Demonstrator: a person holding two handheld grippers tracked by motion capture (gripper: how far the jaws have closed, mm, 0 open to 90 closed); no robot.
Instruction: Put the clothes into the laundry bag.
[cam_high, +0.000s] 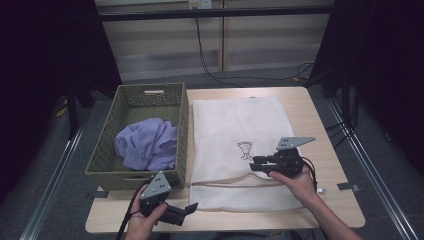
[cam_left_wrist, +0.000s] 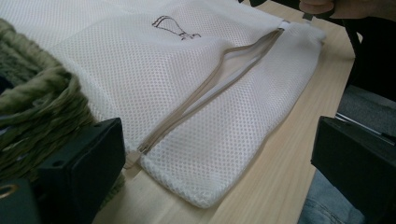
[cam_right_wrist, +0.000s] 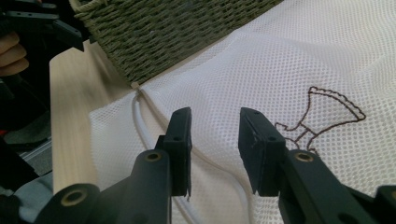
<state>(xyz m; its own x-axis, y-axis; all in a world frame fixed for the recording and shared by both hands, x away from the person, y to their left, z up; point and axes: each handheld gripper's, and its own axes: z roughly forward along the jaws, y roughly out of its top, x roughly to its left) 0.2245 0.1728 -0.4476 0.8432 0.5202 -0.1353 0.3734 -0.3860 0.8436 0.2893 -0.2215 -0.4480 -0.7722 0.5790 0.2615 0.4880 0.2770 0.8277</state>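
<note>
The left gripper (cam_high: 192, 206), jaws apart, sits near the mesh bag's (cam_high: 235, 130) zipper (cam_high: 235, 181), which runs left-right; the right gripper (cam_high: 254, 163) hovers half-open above.

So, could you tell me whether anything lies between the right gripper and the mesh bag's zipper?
Nothing visible does. The right gripper hovers with jaws apart over the white mesh bag, and the zipper lies bare just beyond them.

Overhead forward-down view; two close tongs views sharing mesh bag (cam_left_wrist: 196, 93).

Wicker basket (cam_high: 140, 131) walling mesh bag's (cam_high: 235, 127) left.
</note>
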